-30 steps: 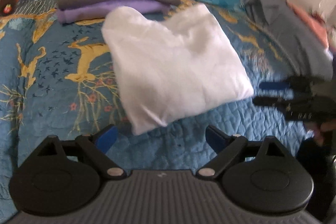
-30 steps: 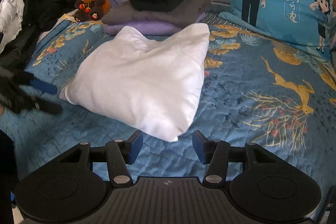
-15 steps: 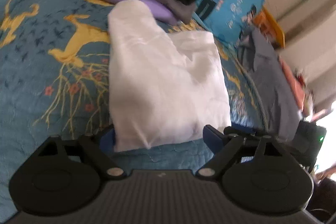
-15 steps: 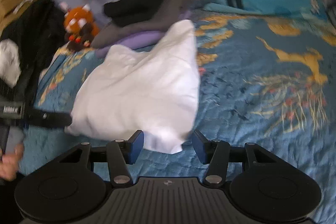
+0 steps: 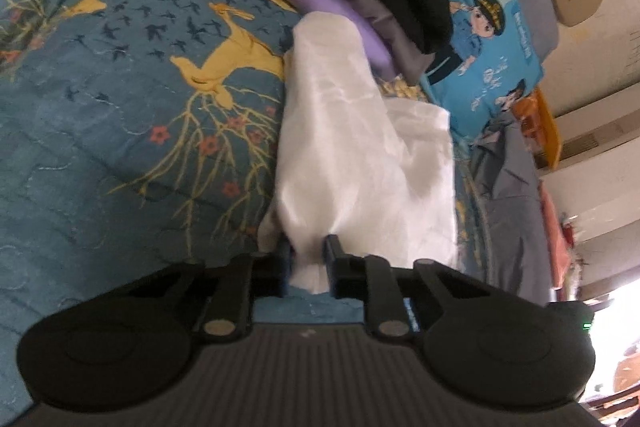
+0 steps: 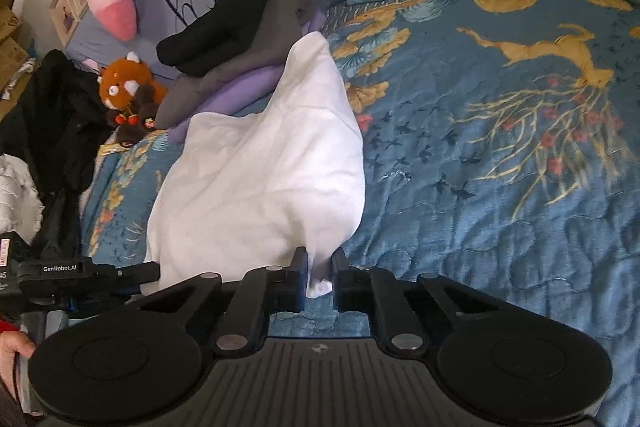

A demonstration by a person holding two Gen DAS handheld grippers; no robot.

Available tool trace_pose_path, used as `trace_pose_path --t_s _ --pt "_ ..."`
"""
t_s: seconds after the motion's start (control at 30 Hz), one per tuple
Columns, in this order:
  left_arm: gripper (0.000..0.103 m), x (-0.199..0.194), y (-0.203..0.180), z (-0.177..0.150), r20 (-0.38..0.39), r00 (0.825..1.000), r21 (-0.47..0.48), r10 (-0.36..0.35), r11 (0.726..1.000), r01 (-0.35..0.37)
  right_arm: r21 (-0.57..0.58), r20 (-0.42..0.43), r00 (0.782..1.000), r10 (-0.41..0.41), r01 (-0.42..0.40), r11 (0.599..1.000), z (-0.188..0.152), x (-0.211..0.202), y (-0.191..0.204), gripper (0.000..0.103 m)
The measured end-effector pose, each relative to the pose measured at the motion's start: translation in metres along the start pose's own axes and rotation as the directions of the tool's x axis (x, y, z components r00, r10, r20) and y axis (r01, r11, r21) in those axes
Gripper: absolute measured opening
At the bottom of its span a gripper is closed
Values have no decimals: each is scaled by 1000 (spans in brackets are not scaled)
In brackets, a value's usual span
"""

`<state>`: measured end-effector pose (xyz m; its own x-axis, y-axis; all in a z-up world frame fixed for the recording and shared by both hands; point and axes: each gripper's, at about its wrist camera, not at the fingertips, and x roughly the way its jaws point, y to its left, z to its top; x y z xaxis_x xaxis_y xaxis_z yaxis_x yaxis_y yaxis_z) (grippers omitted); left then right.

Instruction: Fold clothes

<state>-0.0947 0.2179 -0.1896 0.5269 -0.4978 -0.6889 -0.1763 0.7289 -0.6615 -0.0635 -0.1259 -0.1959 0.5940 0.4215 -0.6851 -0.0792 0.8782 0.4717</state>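
Tongs: left gripper (image 5: 307, 259) and right gripper (image 6: 320, 275), 2 jaw pairs closing on near corners (cloth pinched).
Garment: white folded garment (image 5: 360, 155) runs toward 12 o'clock.

Both wrist cameras look steeply down, close over the bed; each sees the folded white garment (image 5: 360, 163) (image 6: 264, 179), apparently from opposite corners.

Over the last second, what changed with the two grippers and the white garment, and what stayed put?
Both grippers came down to the near edge of the folded white garment and rolled. The left gripper and the right gripper went from open to closing on its near corners, cloth bunched between the jaws. The stack of folded clothes behind it and the red panda plush stayed where they were.
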Motion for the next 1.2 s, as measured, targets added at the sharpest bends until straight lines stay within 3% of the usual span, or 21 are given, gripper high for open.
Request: trace_pose_path --t_s 0.13,0.27,0.43,0.6,0.63,0.67,0.7,0.73,0.77,0.83,0.93,1.07,1.2 --pt "8 -4 -16 -3 0 990 104 138 985 -137 -146 8 996 -86 86 986 1 -9 22 9" --pt "7 -11 -26 1 7 983 152 185 971 -184 -161 11 994 -109 109 981 5 -18 31 9" --pt "7 -37 -29 3 29 986 177 164 970 -167 -113 15 994 -107 108 988 9 -34 30 9" --pt "7 -48 -44 1 13 997 200 80 977 -81 -63 -75 986 -149 144 988 -2 -17 5 12" --pt "9 -47 -49 -1 7 997 215 73 974 -73 -55 -67 987 -146 142 988 -3 -17 3 15" --pt "16 -45 -55 -3 3 997 233 79 969 -78 -53 -54 986 -158 155 987 -4 -20 3 24" --pt "24 -42 -60 -6 2 996 249 85 965 -83 -52 -40 984 -173 171 984 -4 -24 3 35" --pt "38 -39 -65 -8 1 996 262 89 961 -86 -51 -27 982 -188 187 981 -4 -28 3 40" --pt "44 -37 -69 -10 0 996 275 93 957 -89 -50 -6 979 -205 204 978 -3 -33 2 47" --pt "48 -31 -74 -9 2 995 282 96 955 -92 -43 36 974 -223 225 973 2 -43 -1 48" --pt "56 -22 -71 4 8 997 248 82 965 -81 -32 76 980 -183 186 982 15 -51 -8 48" --pt "56 -4 -63 35 34 996 200 84 976 -90 -51 121 990 -69 75 996 49 -39 -9 48" --pt "56 17 -60 72 58 993 184 103 977 -112 -45 103 995 -8 13 999 88 -4 -14 45"
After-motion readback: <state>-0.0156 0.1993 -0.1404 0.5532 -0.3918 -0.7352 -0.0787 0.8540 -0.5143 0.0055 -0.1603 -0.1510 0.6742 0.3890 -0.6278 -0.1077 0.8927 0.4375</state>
